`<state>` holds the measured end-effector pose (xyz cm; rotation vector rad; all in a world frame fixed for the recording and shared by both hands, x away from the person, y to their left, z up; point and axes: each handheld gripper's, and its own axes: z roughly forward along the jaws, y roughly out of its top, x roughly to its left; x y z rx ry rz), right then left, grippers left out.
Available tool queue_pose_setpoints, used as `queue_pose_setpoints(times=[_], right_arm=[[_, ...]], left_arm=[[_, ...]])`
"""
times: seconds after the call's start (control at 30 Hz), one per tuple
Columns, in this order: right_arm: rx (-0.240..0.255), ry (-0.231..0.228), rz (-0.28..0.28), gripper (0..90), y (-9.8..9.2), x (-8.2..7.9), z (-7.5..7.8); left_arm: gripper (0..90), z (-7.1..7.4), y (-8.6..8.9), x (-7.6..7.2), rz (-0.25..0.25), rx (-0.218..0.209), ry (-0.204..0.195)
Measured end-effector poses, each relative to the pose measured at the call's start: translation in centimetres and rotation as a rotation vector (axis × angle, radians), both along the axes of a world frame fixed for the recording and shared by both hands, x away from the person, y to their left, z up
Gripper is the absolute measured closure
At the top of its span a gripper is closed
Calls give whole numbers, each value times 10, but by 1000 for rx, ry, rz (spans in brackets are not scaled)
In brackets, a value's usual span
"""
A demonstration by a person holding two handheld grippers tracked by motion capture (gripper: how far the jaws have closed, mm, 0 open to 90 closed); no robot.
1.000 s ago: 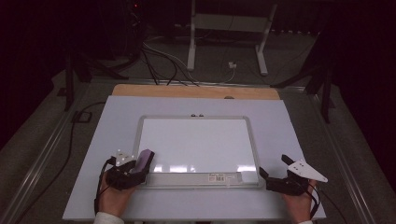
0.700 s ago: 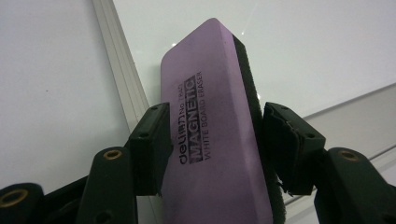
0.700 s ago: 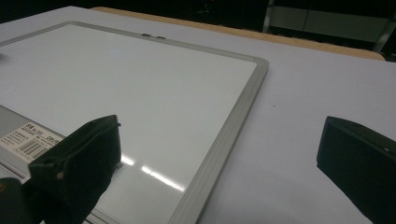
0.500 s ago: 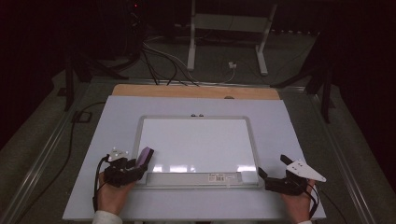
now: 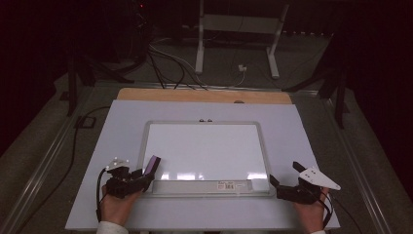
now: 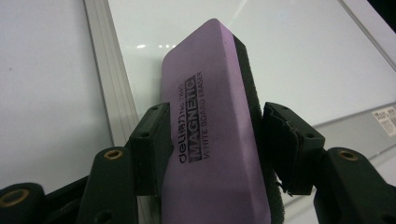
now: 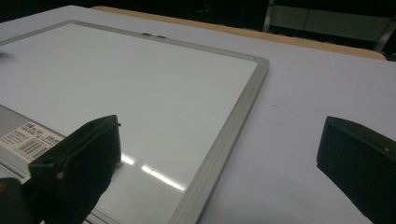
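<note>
- The purple eraser [image 6: 215, 126] sits clamped between the left gripper's [image 5: 130, 179] jaws, its dark felt side against one pad, over the whiteboard's near-left corner.
- The whiteboard [image 5: 207, 148] lies flat, its grey frame [image 7: 224, 140] raised around a bare white surface.
- The right gripper [image 5: 287, 187] rests at the near-right corner, jaws spread wide, holding nothing.
- The table [image 5: 302, 131] runs open on all sides of the board.

place: lab | signs: dark room, floor cables [image 5: 165, 68], metal stand [image 5: 238, 39]
</note>
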<state>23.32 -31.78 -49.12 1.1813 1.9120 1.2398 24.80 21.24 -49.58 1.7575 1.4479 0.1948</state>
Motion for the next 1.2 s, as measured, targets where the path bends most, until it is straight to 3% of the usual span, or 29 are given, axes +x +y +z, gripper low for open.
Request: queue_pose_setpoints(times=[0.17, 0.43, 0.67, 0.9, 1.2], right_arm=[[-1, 0, 2, 2, 0, 1, 0], [1, 1, -1, 2, -1, 0, 0], [-1, 0, 0, 2, 0, 0, 0], [-3, 2, 2, 2, 1, 0, 0], [-5, 1, 3, 2, 1, 0, 0]], left_arm=[[453, -1, 2, 4, -13, -12, -1], [388, 2, 1, 12, -6, 46, -33], [371, 5, 4, -1, -11, 69, -34], [448, 5, 3, -24, -40, 81, -12], [516, 7, -6, -25, -51, 121, -4]])
